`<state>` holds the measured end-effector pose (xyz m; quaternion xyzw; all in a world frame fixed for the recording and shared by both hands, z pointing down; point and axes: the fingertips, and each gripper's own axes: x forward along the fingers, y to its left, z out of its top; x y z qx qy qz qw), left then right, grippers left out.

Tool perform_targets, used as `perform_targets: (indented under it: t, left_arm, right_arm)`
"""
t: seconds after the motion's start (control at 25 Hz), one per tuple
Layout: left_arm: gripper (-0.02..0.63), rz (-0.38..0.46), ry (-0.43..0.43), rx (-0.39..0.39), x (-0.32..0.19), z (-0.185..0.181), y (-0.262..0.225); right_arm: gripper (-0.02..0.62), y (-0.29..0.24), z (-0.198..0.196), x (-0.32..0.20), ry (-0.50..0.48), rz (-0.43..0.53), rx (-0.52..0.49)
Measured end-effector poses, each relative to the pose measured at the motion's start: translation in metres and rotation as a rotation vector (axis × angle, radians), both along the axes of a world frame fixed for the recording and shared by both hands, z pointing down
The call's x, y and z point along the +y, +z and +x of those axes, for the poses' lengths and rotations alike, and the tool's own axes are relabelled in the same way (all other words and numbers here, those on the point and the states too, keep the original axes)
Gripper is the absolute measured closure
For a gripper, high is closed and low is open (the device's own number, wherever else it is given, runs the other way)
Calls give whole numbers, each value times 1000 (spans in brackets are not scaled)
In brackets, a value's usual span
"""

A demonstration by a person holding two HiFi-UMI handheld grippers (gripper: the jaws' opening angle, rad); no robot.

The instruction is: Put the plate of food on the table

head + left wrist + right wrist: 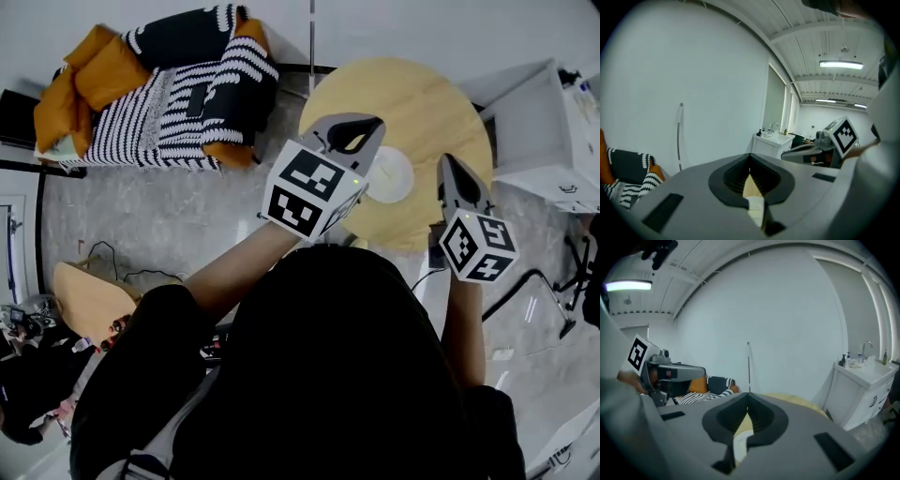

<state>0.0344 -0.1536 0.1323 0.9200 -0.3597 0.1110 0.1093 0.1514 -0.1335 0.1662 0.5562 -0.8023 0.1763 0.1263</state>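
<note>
Two empty grippers hover, jaws clenched
Left gripper [373, 127] and right gripper [447, 161] hang over the plate [392, 178] on the table [422, 98]; a careless descent could knock it off.

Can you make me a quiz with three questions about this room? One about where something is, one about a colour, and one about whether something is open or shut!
1. Where is the white plate?
A. on the round wooden table
B. on the floor
C. on a shelf

2. What colour are the plain cushions beside the striped blanket?
A. green
B. orange
C. pink

3. How are the jaws of the right hand-held gripper?
A. wide open
B. shut on the plate
C. shut, holding nothing

Answers: 1 A, the head view shows it lying on the tabletop. 2 B, they are plainly orange. 3 C, its tips meet with nothing between them.
</note>
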Motion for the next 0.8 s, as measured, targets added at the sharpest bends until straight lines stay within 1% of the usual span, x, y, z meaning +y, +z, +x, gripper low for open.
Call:
perform_targets:
  t: [0.08, 0.16, 0.4, 0.8]
  left_arm:
    - [598, 11, 2, 5, -1, 1, -5]
    - [598, 18, 5, 11, -2, 1, -8]
    - [598, 24, 18, 18, -3, 7, -15]
    - [598, 35, 18, 14, -2, 2, -15]
  right_arm:
    - [586, -13, -1, 4, 8, 39, -11]
    - [586, -18, 0, 8, 9, 58, -7]
    - [586, -25, 5, 9, 16, 67, 11]
    - [586, -28, -9, 7, -12, 82, 24]
